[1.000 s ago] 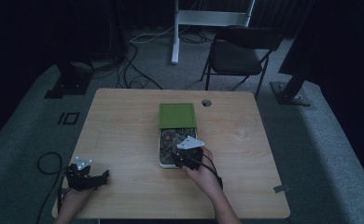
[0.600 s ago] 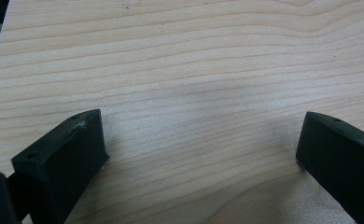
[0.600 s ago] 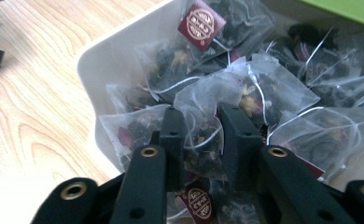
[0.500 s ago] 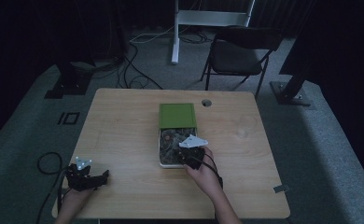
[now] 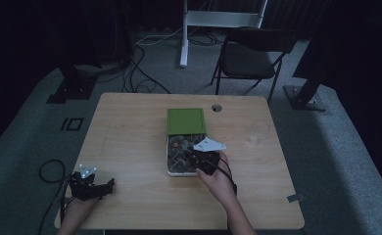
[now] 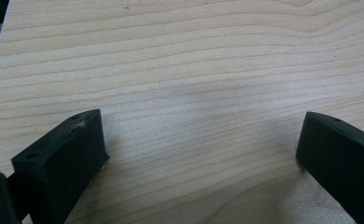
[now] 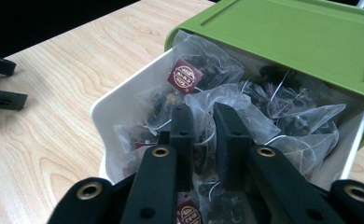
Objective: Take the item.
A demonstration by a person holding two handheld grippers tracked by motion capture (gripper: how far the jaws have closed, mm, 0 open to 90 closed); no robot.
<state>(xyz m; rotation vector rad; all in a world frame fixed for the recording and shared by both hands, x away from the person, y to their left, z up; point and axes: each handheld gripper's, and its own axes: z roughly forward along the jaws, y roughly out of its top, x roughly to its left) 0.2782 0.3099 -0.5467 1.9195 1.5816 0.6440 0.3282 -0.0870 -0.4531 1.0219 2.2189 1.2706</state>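
So the right gripper (image 7: 203, 122) is down inside the white box (image 7: 124, 105), and its jaws have just been closing. They're now pinched onto one of the clear mesh tea bags (image 7: 203, 100), with a fold of the mesh squeezed in the narrow gap between the two black pads. The gripper points forward and down into the box from the near side. In the high view the right hand (image 5: 219, 177) reaches in from the bottom edge, forearm angled up and to the left, and the grey three-cornered plate sits over the near half of the box.

The box is packed with those see-through tea bags, dark stuff inside each one, thin white strings running across them and a few dark red square tags (image 7: 185, 75) showing. The green lid (image 7: 292, 32) is slid back so it covers the far part of the box and leaves the near part open. The box lies lengthwise around the middle of the wooden table (image 5: 130, 142).

The left gripper (image 5: 88, 183) is well apart from all that, at the near left corner of the table. Its left hand (image 5: 79, 208) comes up from the bottom edge. In the left gripper view the jaws are spread wide over bare wood, nothing between them.
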